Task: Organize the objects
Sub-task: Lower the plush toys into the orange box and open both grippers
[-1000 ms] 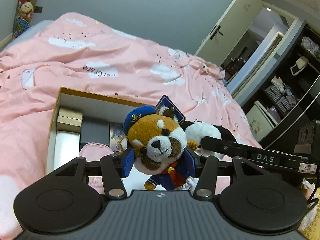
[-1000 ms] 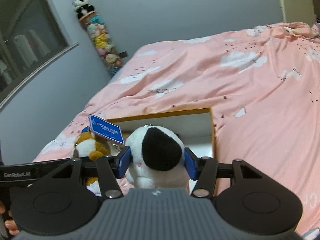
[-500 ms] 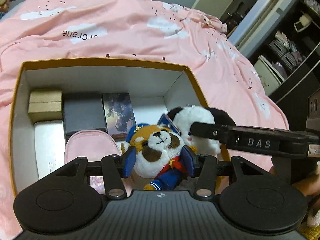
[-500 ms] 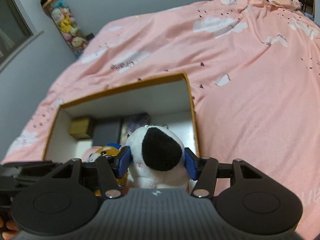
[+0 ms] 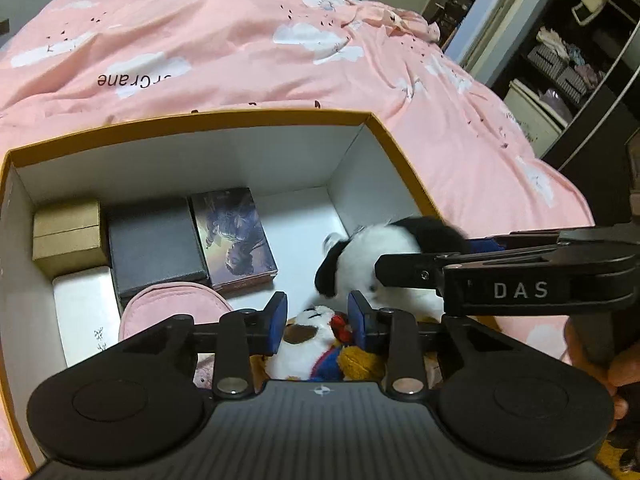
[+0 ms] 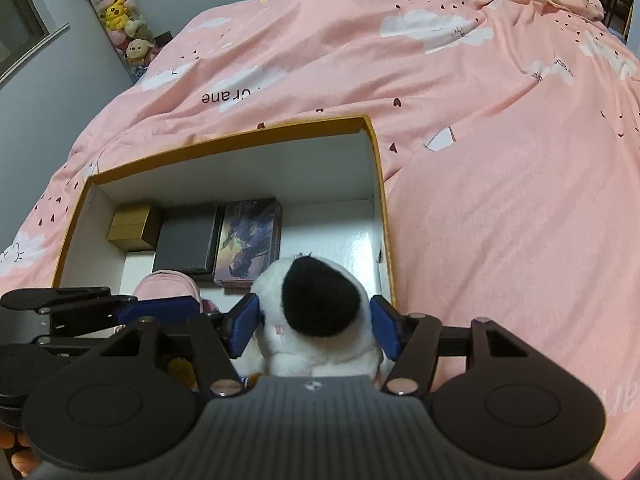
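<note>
An open orange-rimmed box [image 5: 248,116] with white walls lies on the pink bed; it also shows in the right wrist view [image 6: 224,136]. My left gripper [image 5: 318,322] is shut on the red panda plush [image 5: 314,340], low in the box's near right part. My right gripper [image 6: 316,326] is shut on the black-and-white panda plush [image 6: 316,312], held over the box's near right corner. That panda [image 5: 384,248] shows in the left wrist view beside the red panda, with the right gripper's finger across it.
In the box lie a tan box [image 5: 66,236], a dark grey box [image 5: 154,248], a picture-covered box [image 5: 234,236], a white box [image 5: 86,312] and a pink pouch [image 5: 168,308]. Pink bedding [image 6: 500,160] surrounds it. Dark shelves [image 5: 580,60] stand at right.
Both grippers have moved forward and down over the box, carrying their plushes. The red panda now sits lower, mostly below the left fingers.
</note>
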Demonstrator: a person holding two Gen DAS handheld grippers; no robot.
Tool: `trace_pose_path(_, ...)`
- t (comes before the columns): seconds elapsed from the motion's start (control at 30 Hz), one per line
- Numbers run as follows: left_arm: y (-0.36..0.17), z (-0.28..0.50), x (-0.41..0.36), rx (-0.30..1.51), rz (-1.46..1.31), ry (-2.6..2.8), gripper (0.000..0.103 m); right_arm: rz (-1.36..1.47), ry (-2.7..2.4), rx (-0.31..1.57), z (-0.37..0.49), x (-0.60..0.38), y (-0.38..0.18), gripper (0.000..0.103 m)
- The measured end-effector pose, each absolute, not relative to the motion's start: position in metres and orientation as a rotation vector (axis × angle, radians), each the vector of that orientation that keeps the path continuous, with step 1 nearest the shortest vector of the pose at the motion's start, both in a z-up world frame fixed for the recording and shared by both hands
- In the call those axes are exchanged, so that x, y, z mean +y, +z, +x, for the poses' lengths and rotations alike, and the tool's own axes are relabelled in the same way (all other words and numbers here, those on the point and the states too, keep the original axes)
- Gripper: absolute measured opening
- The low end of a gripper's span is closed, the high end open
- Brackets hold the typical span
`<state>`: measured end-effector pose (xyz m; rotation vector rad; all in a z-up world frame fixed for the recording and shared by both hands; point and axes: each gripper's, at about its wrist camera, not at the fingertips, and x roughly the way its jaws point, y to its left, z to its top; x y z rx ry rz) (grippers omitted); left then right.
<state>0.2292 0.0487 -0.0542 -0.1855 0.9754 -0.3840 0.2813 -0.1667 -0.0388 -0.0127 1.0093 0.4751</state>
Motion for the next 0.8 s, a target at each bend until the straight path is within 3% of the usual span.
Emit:
trace_pose_path(0.13,-0.044,0.225,0.061,0.995,-0.283,-0.356,0.053,-0.019,0.503,1.012,0.283,-0.170,-0.034,0.064)
trace_pose_path(0.3,-0.027,0.215,0.076,1.036,-0.398,-0.330,0.061,-0.066,0.555,0.997,0.275,-0.175,-0.028,0.063)
trace_pose_path(0.5,-0.032,0.219,0.070,1.133,-0.412,-0.309,0.058,-0.079,0.594,0.996,0.267,-0.182,-0.028,0.063)
trace_pose_path(0.8,-0.032,0.230,0.053,1.171,-0.339,-0.321,0.042,-0.045,0.645,1.043,0.265,-0.190,-0.032,0.055)
